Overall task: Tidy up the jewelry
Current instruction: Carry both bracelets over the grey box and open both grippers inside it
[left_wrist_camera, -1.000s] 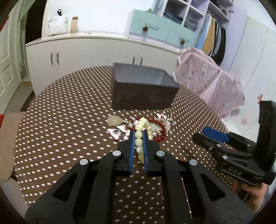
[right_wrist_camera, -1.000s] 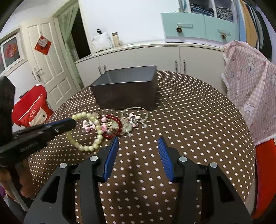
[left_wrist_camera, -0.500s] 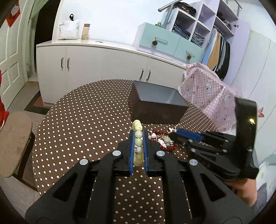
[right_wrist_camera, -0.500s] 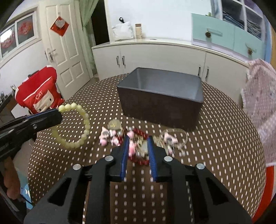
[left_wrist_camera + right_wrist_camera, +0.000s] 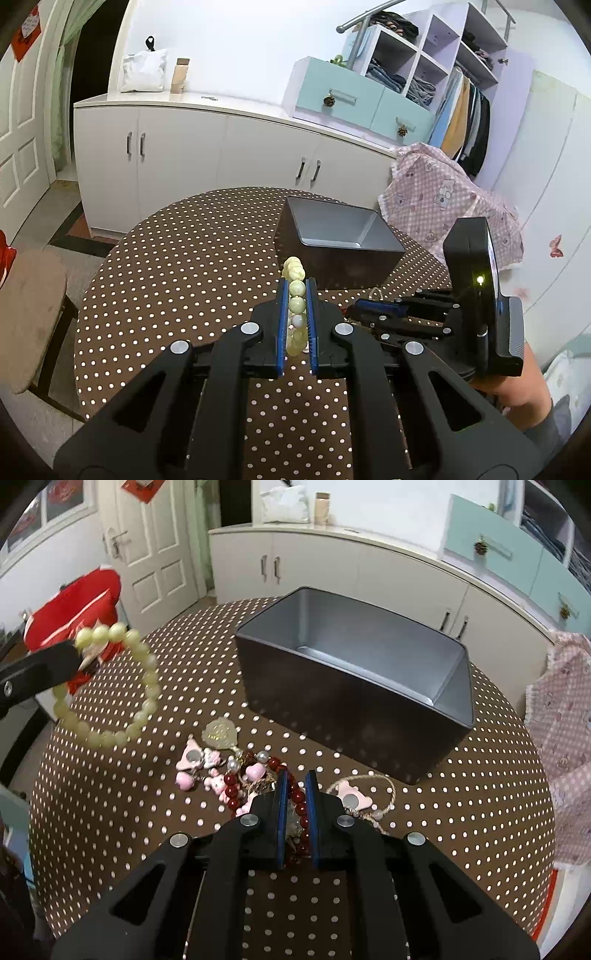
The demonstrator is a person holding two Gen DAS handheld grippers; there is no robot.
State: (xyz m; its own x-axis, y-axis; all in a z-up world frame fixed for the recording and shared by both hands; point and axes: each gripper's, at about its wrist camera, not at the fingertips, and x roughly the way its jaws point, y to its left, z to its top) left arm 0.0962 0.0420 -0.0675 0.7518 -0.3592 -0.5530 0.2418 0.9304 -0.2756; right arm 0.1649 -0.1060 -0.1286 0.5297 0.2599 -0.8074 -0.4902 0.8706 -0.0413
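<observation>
The right gripper point(image 5: 294, 786), nearest the table's front edge, was closing its blue pads on the red bead bracelet point(image 5: 298, 801), whose beads sat between the jaws in the tangle of jewelry. That heap, with pink charms point(image 5: 192, 758), a pale heart-shaped pendant point(image 5: 220, 734) and a cord bracelet point(image 5: 364, 794), lay on the brown polka-dot table point(image 5: 480, 812) near its middle, just in front of the dark gray box point(image 5: 354, 686). To its left, the left gripper point(image 5: 296, 291) pinched the pale green bead bracelet point(image 5: 296, 302) tightly between its pads, the loop hanging clear of the table above its left side. The open box stood beyond the heap toward the table's far edge, nothing visible inside it. Behind the table ran a white cabinet point(image 5: 184, 147), with a pink checked cloth point(image 5: 443, 199) draped at the right.
</observation>
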